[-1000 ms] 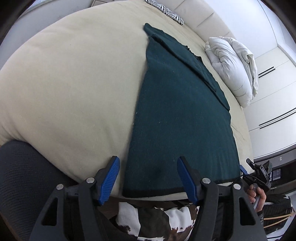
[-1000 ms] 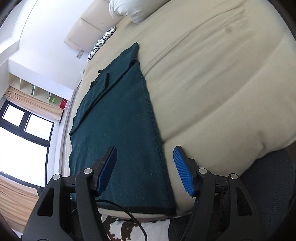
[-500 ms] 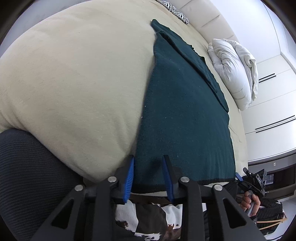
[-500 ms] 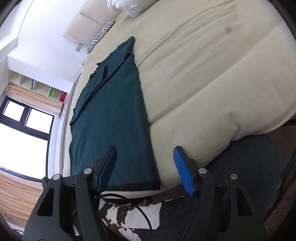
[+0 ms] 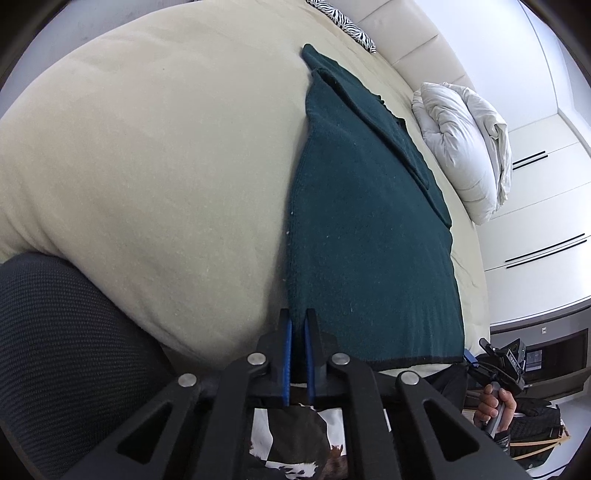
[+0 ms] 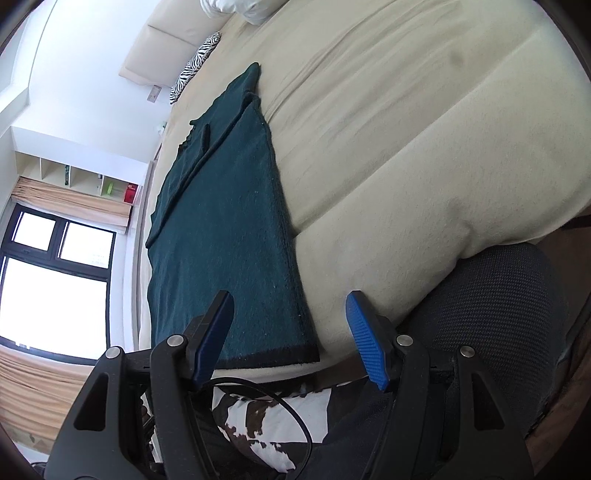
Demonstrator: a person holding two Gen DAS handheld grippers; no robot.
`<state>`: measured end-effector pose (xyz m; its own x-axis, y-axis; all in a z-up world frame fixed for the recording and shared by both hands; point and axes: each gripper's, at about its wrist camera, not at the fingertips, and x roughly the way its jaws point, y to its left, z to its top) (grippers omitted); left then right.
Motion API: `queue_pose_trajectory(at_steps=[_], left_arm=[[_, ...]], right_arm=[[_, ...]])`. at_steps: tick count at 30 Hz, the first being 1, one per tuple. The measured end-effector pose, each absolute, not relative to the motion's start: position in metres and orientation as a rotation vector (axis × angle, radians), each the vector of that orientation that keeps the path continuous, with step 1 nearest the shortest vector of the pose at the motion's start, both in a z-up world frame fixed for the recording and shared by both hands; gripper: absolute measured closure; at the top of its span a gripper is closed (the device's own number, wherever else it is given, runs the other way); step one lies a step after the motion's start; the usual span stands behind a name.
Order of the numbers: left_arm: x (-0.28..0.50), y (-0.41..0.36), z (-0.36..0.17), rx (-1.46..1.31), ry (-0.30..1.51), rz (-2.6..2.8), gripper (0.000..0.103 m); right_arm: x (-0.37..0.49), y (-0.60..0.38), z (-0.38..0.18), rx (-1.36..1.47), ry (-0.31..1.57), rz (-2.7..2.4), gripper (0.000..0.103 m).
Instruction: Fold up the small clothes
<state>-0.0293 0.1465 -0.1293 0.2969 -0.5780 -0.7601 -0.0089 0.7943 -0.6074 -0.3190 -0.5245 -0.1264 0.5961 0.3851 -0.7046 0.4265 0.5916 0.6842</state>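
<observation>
A dark green knitted garment (image 5: 365, 229) lies flat along the beige bed (image 5: 159, 177), its black-edged hem at the near edge. My left gripper (image 5: 297, 325) is shut on the garment's near left hem corner. In the right wrist view the same garment (image 6: 225, 236) lies lengthwise, and my right gripper (image 6: 291, 325) is open, its blue pads either side of the near right hem corner, just above it. The right gripper also shows in the left wrist view (image 5: 498, 369), held in a hand.
A white duvet bundle (image 5: 465, 147) and a zebra-print pillow (image 5: 343, 26) lie at the far end of the bed. A dark mesh chair (image 5: 62, 354) stands at the near edge; it also shows in the right wrist view (image 6: 491, 317). A cow-print fabric (image 6: 266, 417) lies below. White cabinets (image 5: 535, 221) stand on the right.
My left gripper has closed from wide open onto the garment's near left corner. My right gripper stayed open and shifted to the right, over the near right corner.
</observation>
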Motion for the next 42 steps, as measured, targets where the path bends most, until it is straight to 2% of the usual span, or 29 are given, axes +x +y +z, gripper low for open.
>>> queue_pose_trajectory(at_steps=[10, 12, 18, 28, 29, 35, 42], left_arm=[[-0.031, 0.147, -0.127, -0.556, 1.21, -0.406, 0.097], [-0.031, 0.146, -0.128, -0.557, 1.209, -0.407, 0.097], [-0.031, 0.146, -0.127, -0.557, 1.207, -0.41, 0.097], [-0.032, 0.147, -0.129, -0.561, 1.213, -0.41, 0.097], [-0.032, 0.147, -0.129, -0.561, 1.213, -0.41, 0.097], [-0.033, 0.147, -0.127, -0.56, 1.207, -0.415, 0.097], [-0.033, 0.152, -0.119, -0.597, 1.168, -0.438, 0.097]], right_arm=[[-0.306, -0.512, -0.124, 0.908, 1.094, -0.016, 0.042], [-0.303, -0.508, -0.125, 0.893, 1.12, -0.01, 0.048], [-0.299, -0.507, -0.142, 0.923, 1.171, -0.012, 0.056], [-0.302, -0.521, -0.156, 1.048, 1.139, 0.02, 0.06], [-0.302, -0.52, -0.156, 1.042, 1.139, 0.022, 0.062], [-0.299, -0.516, -0.161, 1.035, 1.154, 0.034, 0.096], [-0.302, -0.512, -0.144, 0.989, 1.102, 0.047, 0.097]])
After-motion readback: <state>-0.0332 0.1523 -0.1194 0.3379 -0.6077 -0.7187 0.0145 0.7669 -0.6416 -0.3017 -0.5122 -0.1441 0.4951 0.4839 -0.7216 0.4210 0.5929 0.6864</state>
